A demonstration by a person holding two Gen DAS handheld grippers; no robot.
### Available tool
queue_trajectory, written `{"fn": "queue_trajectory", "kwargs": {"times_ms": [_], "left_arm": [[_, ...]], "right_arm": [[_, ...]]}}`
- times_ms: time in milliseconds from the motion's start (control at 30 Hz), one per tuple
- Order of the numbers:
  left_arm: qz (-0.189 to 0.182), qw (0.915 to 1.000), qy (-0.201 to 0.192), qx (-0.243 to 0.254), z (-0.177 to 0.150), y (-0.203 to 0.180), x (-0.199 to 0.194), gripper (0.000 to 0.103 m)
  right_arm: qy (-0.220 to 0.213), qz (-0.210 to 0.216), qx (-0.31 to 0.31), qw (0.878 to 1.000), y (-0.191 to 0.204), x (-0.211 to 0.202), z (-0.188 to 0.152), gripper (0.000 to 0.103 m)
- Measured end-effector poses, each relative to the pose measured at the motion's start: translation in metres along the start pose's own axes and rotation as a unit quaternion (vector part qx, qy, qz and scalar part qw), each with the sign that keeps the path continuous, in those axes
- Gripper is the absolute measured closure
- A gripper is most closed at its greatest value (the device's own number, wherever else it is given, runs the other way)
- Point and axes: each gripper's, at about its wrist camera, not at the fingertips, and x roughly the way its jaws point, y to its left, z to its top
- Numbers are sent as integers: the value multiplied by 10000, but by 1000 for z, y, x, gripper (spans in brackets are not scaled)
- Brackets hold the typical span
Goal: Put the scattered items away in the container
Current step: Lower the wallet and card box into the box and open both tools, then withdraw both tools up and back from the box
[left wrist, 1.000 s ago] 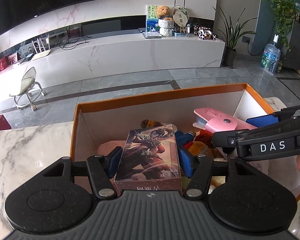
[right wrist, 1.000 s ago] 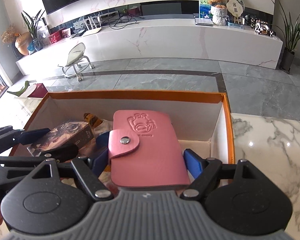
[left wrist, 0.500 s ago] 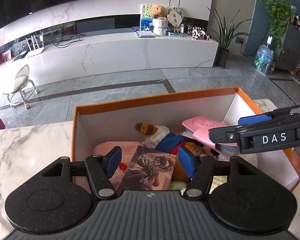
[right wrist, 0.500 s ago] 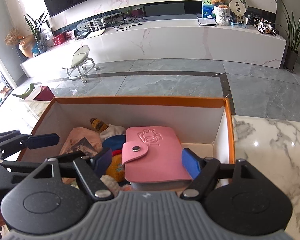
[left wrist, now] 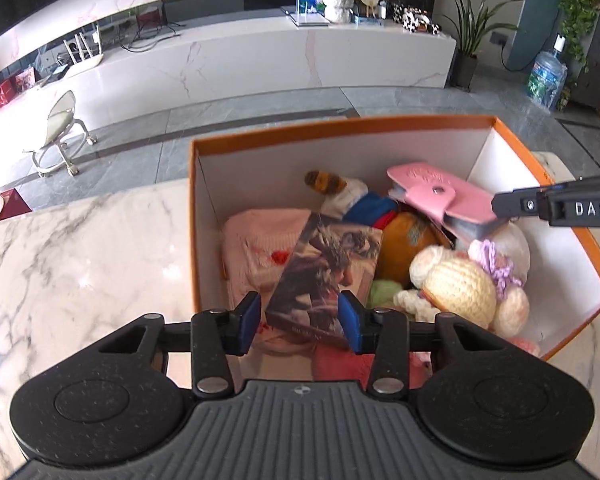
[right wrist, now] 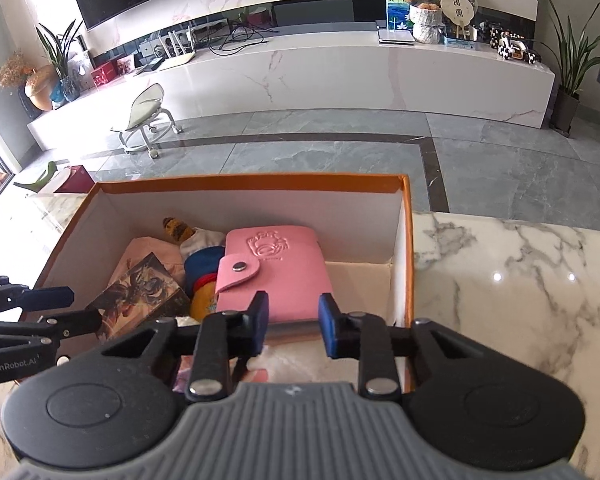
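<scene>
Where the white marble bench (left wrist: 80, 264) meets the floor side, one orange box (left wrist: 340, 130) with white inside walls sits on top of it. Two grippers hang over the near edge of the box, and both are empty.

The left gripper (left wrist: 299, 322) has its two blue pads spread apart. One picture card box (left wrist: 328, 268) lies just past the pads, tilted on one pink cloth (left wrist: 252, 252), and the pads do not press it. In the right wrist view the same card box (right wrist: 140, 296) lies at the left side of the box.

The right gripper (right wrist: 292, 324) also has its two blue pads spread apart with nothing between them. One pink wallet (right wrist: 276, 268) with one silver snap lies flat in the box just past these pads, free of them. In the left wrist view the wallet (left wrist: 436, 200) rests on top of the soft toys near the far right corner, and one black finger of the right gripper (left wrist: 556, 208), marked DAS, pokes in just beside it.

Under the wallet are soft toys in a heap. I can count one cream knitted toy (left wrist: 456, 288) with a purple bit, one orange toy (left wrist: 404, 252), and one toy with a white, blue and red body and a brown striped end (left wrist: 340, 192). More toys may hide below, so I cannot tell the full count.

The right part of the box floor (right wrist: 360, 284) is bare.
</scene>
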Motion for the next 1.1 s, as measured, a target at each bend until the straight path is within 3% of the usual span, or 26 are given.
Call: {"fn": "queue_trajectory", "kwargs": {"times_ms": [533, 900, 1100], "left_arm": [[40, 10000, -91, 4, 2, -5, 5, 61], [139, 9980, -612, 14, 6, -19, -51, 59], [145, 9955, -937, 53, 4, -33, -92, 52]], "right_arm": [[60, 16, -130, 9999, 17, 10, -1, 79], [-333, 49, -225, 9992, 29, -43, -2, 76], [-589, 31, -362, 9976, 40, -85, -7, 66]]}}
